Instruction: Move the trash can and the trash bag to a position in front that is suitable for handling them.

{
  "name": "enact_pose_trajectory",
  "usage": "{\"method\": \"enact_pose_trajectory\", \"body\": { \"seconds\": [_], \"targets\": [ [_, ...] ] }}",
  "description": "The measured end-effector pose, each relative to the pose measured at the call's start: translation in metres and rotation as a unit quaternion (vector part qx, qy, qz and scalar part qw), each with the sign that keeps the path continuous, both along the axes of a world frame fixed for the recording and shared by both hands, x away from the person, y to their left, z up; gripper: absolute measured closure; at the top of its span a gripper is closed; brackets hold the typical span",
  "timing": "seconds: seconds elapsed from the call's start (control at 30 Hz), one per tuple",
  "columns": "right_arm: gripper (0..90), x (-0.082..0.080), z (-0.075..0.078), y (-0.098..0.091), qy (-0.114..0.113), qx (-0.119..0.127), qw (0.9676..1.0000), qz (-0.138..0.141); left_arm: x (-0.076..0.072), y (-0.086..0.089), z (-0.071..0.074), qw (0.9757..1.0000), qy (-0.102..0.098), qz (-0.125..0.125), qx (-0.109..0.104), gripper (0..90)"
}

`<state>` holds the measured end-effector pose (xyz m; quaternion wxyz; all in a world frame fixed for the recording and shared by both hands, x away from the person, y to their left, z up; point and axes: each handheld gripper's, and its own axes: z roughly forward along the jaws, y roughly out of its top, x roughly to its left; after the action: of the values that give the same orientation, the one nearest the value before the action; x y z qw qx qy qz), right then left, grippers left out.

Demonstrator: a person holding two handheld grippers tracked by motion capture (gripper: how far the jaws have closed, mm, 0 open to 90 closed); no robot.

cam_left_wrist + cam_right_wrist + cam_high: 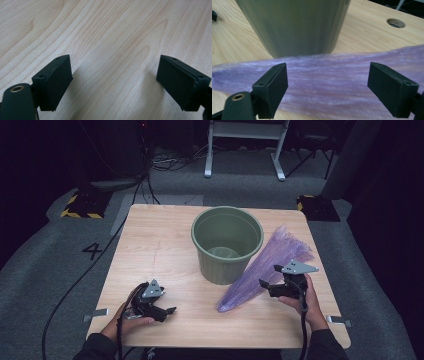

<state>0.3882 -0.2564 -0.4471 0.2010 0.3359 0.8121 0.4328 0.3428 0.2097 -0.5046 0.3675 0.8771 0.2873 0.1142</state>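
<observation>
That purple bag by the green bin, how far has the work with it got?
Barely begun. The purple bag lies flat and folded on the table beside the empty green bin. In hand: the right gripper hovers open over the bag, gripping nothing. The left gripper waits open over bare wood. Grasping, and whatever follows with the bin, remains.

Table lit from above; dark surroundings; right gripper view blurred.

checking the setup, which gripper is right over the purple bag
The right gripper, open, with the purple bag lying between its jaws beside the green bucket. The left gripper has just bare table under it.
</observation>
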Motion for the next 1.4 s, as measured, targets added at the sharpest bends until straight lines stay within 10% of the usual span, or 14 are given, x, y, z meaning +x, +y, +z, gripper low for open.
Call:
{"method": "enact_pose_trajectory", "body": {
  "seconds": [1.4],
  "targets": [
    [18.4, 0.029, 0.008, 0.070, -0.003, 0.007, 0.9970, 0.077, 0.000, 0.001, 0.000, 1.0000, 0.000, 0.002, 0.000, 13.1]
  ]
}}
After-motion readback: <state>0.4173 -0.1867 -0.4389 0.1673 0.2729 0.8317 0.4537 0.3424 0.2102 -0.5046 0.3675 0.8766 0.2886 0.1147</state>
